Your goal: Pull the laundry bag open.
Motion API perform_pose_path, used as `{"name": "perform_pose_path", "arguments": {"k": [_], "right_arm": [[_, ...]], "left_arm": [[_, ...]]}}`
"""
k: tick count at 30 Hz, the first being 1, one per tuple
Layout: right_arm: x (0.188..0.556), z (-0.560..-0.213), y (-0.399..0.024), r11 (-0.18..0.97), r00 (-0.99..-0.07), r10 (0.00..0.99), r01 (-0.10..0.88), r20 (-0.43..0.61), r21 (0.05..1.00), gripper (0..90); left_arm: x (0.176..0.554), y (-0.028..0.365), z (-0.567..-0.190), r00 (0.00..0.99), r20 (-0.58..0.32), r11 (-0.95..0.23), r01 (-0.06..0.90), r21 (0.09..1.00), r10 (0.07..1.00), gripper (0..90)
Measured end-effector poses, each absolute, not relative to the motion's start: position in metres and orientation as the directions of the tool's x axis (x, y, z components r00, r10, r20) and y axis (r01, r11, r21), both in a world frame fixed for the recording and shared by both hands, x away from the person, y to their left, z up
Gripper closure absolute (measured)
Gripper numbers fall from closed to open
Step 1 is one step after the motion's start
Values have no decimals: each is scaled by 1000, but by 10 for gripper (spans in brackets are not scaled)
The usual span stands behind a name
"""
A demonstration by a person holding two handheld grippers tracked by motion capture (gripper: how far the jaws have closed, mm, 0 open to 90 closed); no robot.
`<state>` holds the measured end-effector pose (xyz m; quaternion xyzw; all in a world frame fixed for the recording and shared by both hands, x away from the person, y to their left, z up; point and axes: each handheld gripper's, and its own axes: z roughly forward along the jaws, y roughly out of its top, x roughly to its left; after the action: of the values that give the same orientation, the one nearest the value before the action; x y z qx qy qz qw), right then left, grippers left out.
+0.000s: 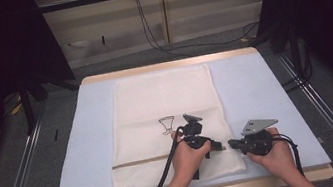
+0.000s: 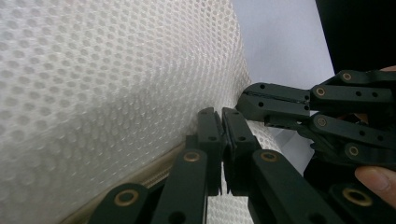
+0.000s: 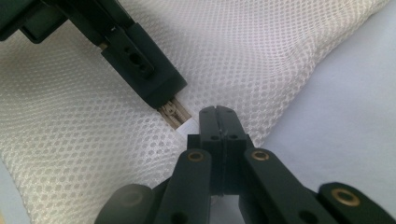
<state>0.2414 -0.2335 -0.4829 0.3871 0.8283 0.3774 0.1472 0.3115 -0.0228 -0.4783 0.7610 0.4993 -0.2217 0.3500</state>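
A white mesh bag [image 1: 155,100] lies flat on the light blue mat [image 1: 255,89], with a beige zipper [image 1: 135,162] running across near its front end. At the zipper's right end my left gripper [image 1: 221,146] is shut on the zipper [image 3: 173,113]; its jaws [image 2: 219,116] meet on the mesh seam. My right gripper [image 1: 231,144] comes in from the right, tip to tip with the left. It [image 3: 217,112] is shut on the bag's edge [image 3: 280,93] beside a small white tab [image 3: 187,125]. The right gripper [image 2: 254,100] pinches the mesh rim in the left gripper view.
A small black drawing [image 1: 167,124] is printed on the bag's middle. The mat covers a wooden table [image 1: 170,65] with bare blue margins left and right. Black stands and cables lie on the floor beyond.
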Motion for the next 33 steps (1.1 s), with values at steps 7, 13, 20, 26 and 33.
{"name": "perform_pose_path", "arguments": {"k": [7,13,20,26,33], "right_arm": [[241,-483,-234,415,-657,752,531,50,739,900],[241,-483,-234,414,-658,751,530,51,740,900],[242,-484,-235,407,-659,749,531,61,743,900],[242,-484,-235,409,-660,749,529,58,743,900],[242,-484,-235,407,-659,750,531,60,743,900]], "left_arm": [[313,-19,-477,398,-692,-259,917,302,603,874],[315,-14,-475,394,-688,-263,919,294,610,874],[318,-5,-473,386,-687,-269,922,278,616,874],[318,-1,-472,385,-693,-265,923,279,610,874],[321,8,-470,375,-699,-262,927,270,609,874]]}}
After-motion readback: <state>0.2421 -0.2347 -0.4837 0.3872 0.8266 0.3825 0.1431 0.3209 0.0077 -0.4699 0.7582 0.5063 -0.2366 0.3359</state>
